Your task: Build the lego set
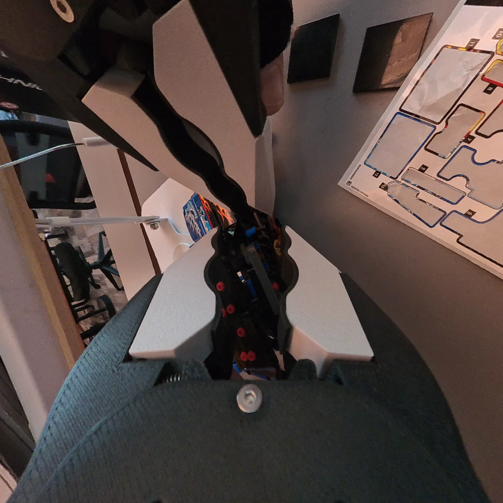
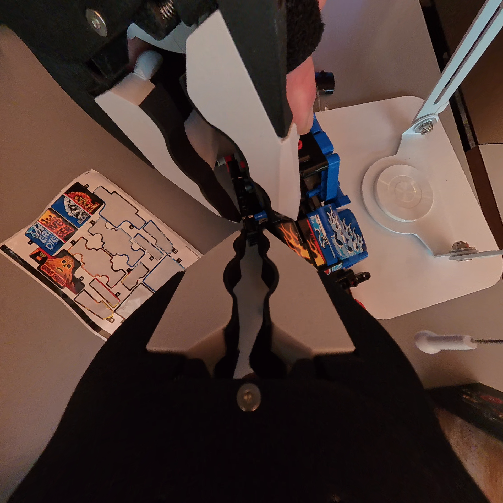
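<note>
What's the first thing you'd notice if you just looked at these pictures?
Probably the lego model, blue and black with flame stickers, held up in the middle over a white stand base. The left gripper clamps it and the right gripper pinches its black end. A half-used sticker sheet lies on the grey table.

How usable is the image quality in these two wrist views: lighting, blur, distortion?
Left wrist view: dim, warm light; fisheye bends the partly peeled white sticker sheet at the edge; the black lego model with red pins between the left tool's fingers is dark but fairly sharp. Right wrist view: brighter; the white metal stand base shows mild glare; the near tool body is nearly black, without detail.
</note>
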`<act>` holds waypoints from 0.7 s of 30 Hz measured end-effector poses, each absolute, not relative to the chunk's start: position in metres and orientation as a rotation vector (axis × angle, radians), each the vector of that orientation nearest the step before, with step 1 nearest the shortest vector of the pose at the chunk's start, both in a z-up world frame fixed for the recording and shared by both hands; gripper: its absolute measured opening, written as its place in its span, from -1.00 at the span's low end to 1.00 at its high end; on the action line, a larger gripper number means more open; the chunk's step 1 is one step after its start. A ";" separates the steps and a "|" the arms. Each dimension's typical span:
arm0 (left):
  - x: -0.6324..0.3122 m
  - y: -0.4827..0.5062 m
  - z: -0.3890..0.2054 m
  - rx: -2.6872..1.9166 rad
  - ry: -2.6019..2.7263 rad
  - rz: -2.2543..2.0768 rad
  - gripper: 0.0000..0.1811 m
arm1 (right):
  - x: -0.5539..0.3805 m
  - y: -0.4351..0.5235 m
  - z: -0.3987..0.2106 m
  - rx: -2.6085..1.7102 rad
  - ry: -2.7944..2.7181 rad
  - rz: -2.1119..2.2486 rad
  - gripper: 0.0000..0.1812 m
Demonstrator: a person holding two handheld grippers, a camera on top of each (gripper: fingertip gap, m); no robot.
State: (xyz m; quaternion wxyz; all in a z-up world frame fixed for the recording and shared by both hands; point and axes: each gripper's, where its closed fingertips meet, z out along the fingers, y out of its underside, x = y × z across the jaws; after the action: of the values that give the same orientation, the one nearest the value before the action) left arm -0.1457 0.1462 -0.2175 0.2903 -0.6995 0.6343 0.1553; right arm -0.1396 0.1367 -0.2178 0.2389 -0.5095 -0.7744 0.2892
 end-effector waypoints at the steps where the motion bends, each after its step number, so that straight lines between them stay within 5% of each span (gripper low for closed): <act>1: -0.145 0.146 -0.217 -1.864 1.691 0.414 -0.55 | -0.139 0.137 -0.217 -1.396 -2.122 0.783 -0.92; 21: -0.147 0.145 -0.216 -1.857 1.585 0.285 -0.59 | -0.147 0.135 -0.220 -1.411 -2.099 0.811 -0.92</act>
State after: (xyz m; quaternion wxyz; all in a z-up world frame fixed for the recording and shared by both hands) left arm -0.1474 0.1449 -0.2162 0.3350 -0.7118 0.6076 0.1094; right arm -0.1467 0.1346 -0.2203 0.2404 -0.5157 -0.7670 0.2965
